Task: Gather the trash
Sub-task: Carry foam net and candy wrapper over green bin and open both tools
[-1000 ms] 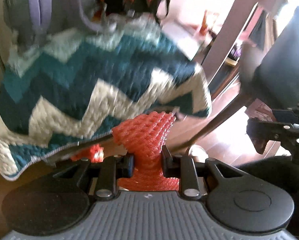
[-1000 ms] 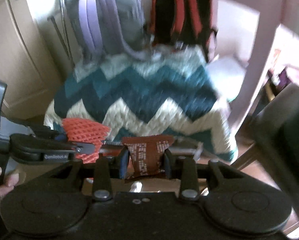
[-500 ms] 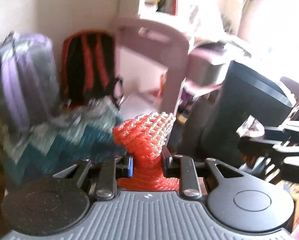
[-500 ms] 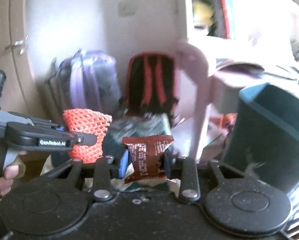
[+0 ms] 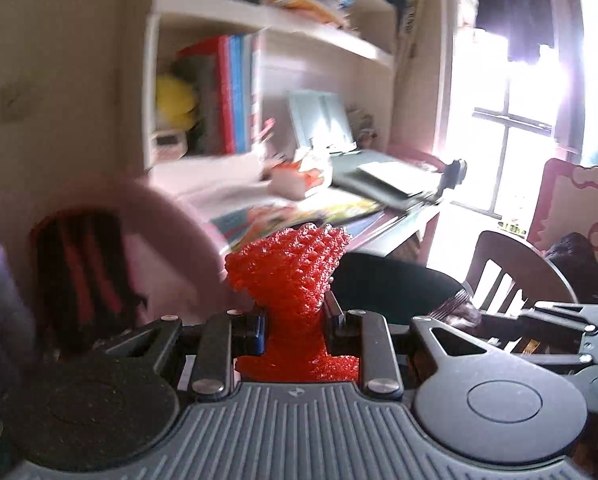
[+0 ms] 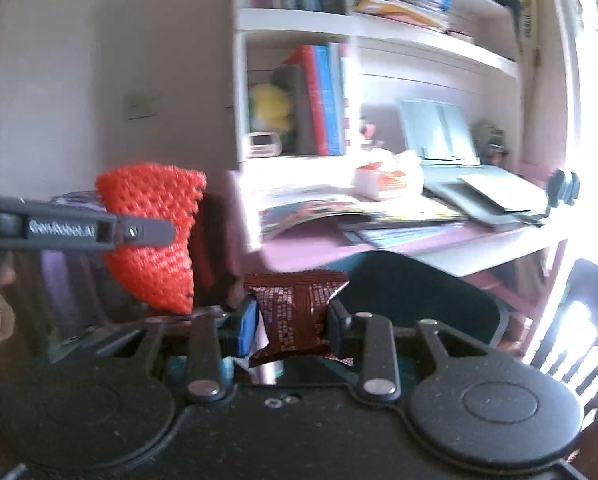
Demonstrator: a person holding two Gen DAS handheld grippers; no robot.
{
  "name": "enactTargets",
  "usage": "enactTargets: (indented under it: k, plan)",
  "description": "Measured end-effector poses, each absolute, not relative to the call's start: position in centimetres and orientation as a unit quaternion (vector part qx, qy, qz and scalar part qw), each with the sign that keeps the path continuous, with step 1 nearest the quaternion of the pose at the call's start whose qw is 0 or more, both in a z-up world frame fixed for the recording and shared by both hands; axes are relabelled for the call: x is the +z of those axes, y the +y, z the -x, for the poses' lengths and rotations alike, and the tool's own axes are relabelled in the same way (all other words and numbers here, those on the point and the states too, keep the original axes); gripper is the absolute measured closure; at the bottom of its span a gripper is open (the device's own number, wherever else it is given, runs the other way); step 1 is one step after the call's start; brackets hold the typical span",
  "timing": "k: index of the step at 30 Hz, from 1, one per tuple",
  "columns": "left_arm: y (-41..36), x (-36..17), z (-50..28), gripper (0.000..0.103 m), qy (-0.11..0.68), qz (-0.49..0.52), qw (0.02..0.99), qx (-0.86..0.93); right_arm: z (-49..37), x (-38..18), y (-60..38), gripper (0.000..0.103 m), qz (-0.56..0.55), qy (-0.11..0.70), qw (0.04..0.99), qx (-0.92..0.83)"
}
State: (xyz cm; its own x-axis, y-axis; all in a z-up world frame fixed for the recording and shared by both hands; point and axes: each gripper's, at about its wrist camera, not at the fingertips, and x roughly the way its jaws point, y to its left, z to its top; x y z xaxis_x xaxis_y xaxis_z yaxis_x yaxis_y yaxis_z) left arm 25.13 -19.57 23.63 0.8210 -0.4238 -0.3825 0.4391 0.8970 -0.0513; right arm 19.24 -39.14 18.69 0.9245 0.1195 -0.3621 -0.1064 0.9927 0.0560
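Note:
My left gripper [image 5: 295, 312] is shut on a piece of red foam netting [image 5: 289, 268], which stands up between the fingers. The netting also shows at the left of the right wrist view [image 6: 155, 236], held in the left gripper [image 6: 139, 232]. My right gripper [image 6: 293, 312] is shut on a brown snack wrapper [image 6: 295, 308]. A dark bin [image 6: 411, 284] stands just beyond the right gripper, below the desk edge; it also shows in the left wrist view [image 5: 387, 284].
A pink desk [image 6: 439, 240] carries open books, papers and a laptop. White shelves [image 6: 339, 24] with books rise behind it. A black-and-red backpack [image 5: 79, 272] stands at the left. A wooden chair [image 5: 511, 272] is at the right by a bright window [image 5: 519, 128].
Both grippers have swung up and right, away from the zigzag blanket and backpacks, to face the desk and shelves. The dark bin now sits lower, just ahead. Both grips are unchanged.

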Motion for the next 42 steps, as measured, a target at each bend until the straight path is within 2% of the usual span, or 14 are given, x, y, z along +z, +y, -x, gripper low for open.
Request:
enactTargets:
  k: [7, 14, 26, 32, 34, 37, 38, 42]
  plan:
    - [-26.8, 23.7, -28.5, 0.078, 0.208, -0.035, 0.945, -0.250, -22.0, 16.5, -42.4, 0.069, -0.015, 0.219, 0.976, 0.018]
    - [-32.6, 20.5, -31.6, 0.078, 0.249, -0.070, 0.930, -0.260, -24.0, 14.1, -43.6, 0.070, -0.001, 0.257, 0.966, 0.008]
    - [-35.5, 15.7, -35.2, 0.078, 0.322, -0.111, 0.909, -0.239, -26.1, 11.8, -44.5, 0.067, 0.005, 0.297, 0.955, 0.007]
    - [-36.1, 15.0, -35.3, 0.074, 0.329, -0.118, 0.905, -0.242, -26.0, 11.5, -45.3, 0.061, -0.005, 0.298, 0.955, 0.006]
    - [-36.2, 15.0, -35.4, 0.067, 0.331, -0.115, 0.904, -0.244, -25.9, 11.6, -45.5, 0.060, -0.009, 0.297, 0.955, 0.006]
    - [-35.8, 15.0, -35.1, 0.034, 0.327, -0.101, 0.907, -0.245, -25.6, 11.8, -45.8, 0.057, -0.016, 0.295, 0.955, 0.005]
    - [-35.7, 15.1, -34.9, 0.031, 0.323, -0.097, 0.909, -0.244, -25.4, 11.8, -45.9, 0.057, -0.018, 0.293, 0.956, 0.006]
    - [-35.4, 15.6, -34.3, 0.031, 0.320, -0.090, 0.909, -0.252, -24.6, 12.3, -45.9, 0.052, -0.024, 0.286, 0.958, 0.008]
